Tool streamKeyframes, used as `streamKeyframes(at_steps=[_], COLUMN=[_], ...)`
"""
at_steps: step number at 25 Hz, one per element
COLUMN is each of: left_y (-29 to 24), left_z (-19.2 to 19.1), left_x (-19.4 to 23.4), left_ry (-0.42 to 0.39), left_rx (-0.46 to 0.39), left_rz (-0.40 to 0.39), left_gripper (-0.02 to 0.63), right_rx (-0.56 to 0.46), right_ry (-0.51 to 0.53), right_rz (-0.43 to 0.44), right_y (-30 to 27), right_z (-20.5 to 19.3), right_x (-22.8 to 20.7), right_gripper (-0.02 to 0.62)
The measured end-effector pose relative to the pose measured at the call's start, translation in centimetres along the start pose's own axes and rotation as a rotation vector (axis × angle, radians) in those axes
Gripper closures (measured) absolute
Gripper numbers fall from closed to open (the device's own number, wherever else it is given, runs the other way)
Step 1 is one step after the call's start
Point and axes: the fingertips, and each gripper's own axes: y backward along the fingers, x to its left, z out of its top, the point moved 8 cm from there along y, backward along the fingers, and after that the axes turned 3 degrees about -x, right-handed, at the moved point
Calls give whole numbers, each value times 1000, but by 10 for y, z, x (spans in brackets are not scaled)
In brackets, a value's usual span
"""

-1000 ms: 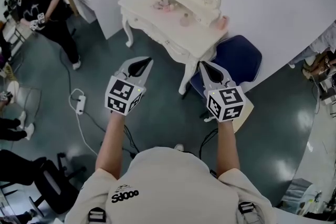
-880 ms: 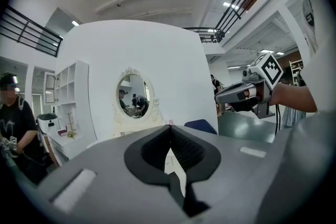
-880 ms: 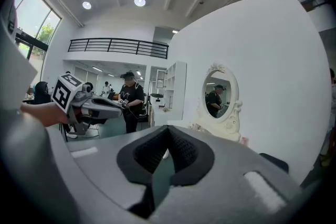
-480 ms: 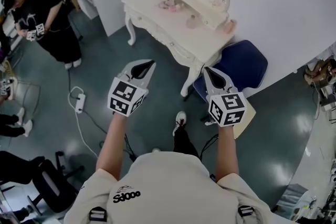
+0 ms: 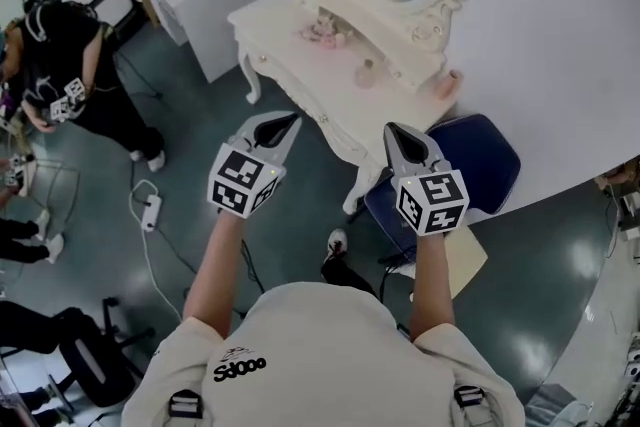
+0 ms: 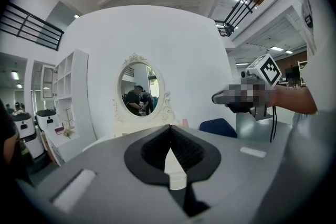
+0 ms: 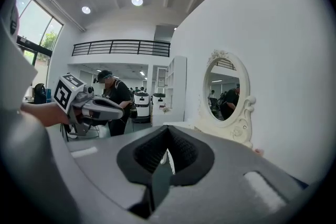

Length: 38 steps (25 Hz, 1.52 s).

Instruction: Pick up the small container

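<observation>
dressing table [image 5: 285,40] nearer right gripper [image 5: 394,130]

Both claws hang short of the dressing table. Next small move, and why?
Probably step closer and bring the right claw forward: it and the left claw are shut, empty, over the floor, short of the pink container on the dressing table.

Left gripper [image 6: 169,127] (jaws together, empty) before a white-framed oval mirror [image 6: 138,89]
</observation>
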Motion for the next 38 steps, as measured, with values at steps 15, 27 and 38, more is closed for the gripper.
streamKeyframes(at_steps=[15, 27, 38], left_y=[-161, -218, -274], left_z=[14, -14, -69], left_x=[67, 132, 212], left_ry=[61, 111, 134], left_rx=[24, 76, 94], left_rz=[39, -20, -160], left_gripper=[589, 589, 589], right_rx=[28, 121, 242], right_ry=[-23, -55, -158], right_rz=[44, 21, -131], right_y=[-117, -201, -295], right_z=[2, -21, -92], right_x=[-145, -176, -187], right_gripper=[594, 583, 463])
